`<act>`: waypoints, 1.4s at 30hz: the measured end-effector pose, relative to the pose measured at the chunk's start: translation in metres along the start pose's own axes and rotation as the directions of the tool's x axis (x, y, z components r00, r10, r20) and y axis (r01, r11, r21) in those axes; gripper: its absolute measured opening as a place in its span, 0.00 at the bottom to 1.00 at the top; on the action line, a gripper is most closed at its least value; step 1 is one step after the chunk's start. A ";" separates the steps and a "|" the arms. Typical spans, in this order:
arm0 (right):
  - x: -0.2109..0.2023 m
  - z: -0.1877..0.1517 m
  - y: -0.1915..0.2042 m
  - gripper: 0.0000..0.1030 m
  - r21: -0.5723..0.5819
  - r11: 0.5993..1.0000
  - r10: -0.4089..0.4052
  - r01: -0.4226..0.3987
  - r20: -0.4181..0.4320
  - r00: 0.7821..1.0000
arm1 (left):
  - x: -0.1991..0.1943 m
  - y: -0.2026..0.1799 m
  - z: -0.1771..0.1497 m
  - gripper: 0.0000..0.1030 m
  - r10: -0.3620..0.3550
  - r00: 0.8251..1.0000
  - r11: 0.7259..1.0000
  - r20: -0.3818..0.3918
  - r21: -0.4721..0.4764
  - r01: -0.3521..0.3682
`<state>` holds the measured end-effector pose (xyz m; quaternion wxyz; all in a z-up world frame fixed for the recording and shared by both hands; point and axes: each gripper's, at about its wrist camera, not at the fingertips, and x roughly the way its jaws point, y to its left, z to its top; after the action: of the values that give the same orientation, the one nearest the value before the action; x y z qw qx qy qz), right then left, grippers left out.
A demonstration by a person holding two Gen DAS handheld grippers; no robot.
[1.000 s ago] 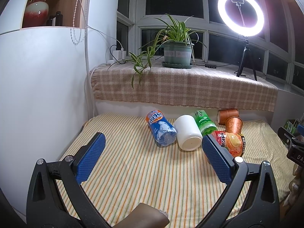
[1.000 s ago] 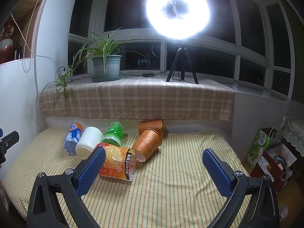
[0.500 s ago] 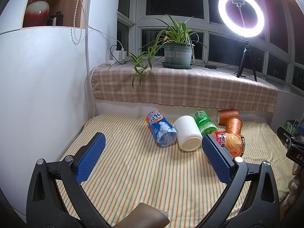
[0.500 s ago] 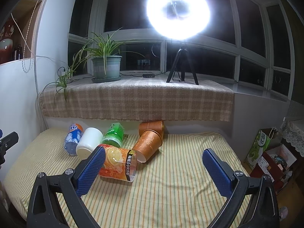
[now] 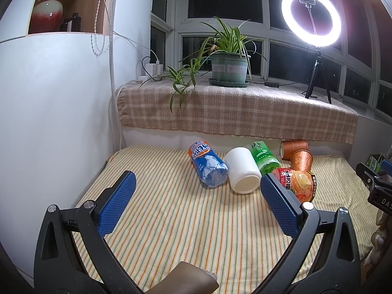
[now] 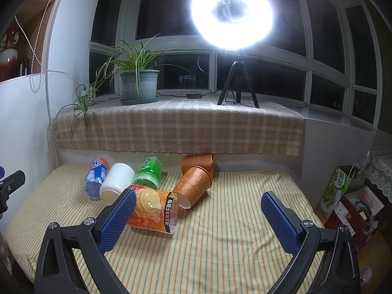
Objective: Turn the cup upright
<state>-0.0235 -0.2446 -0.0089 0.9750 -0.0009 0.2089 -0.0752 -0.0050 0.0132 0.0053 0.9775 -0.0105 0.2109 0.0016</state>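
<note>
Several cups lie on their sides on the striped mat: a blue Arctic Ocean cup, a white cup, a green tea cup, an orange fruit-print cup, and two copper cups. My left gripper is open and empty, short of the blue and white cups. My right gripper is open and empty; its left finger overlaps the fruit-print cup in the view.
A plaid-covered sill behind the mat holds a potted plant and a ring light on a tripod. A white wall bounds the left. Boxes and bags stand right of the mat.
The right gripper has edged slightly forward toward the cups. The left gripper and the cups have not visibly moved.
</note>
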 end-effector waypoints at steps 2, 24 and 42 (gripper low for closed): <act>0.001 0.000 0.000 1.00 -0.002 1.000 0.002 -0.002 -0.003 1.000 | 0.000 0.002 -0.001 1.00 0.001 1.000 1.000 -0.003 0.000 -0.001; 0.063 0.022 0.029 1.00 -0.003 0.977 0.210 -0.212 -0.122 0.970 | 0.015 0.018 -0.017 1.00 0.016 0.997 1.000 -0.080 -0.018 -0.017; 0.214 0.063 0.052 0.81 0.183 0.897 0.438 -0.401 -0.472 0.765 | 0.021 0.046 -0.029 1.00 0.026 0.991 0.998 -0.133 -0.052 -0.033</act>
<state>0.2022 -0.2263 -0.0404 0.8778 0.1000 0.4472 0.1398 0.0016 0.0582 -0.0309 0.9606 -0.0336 0.2752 0.0211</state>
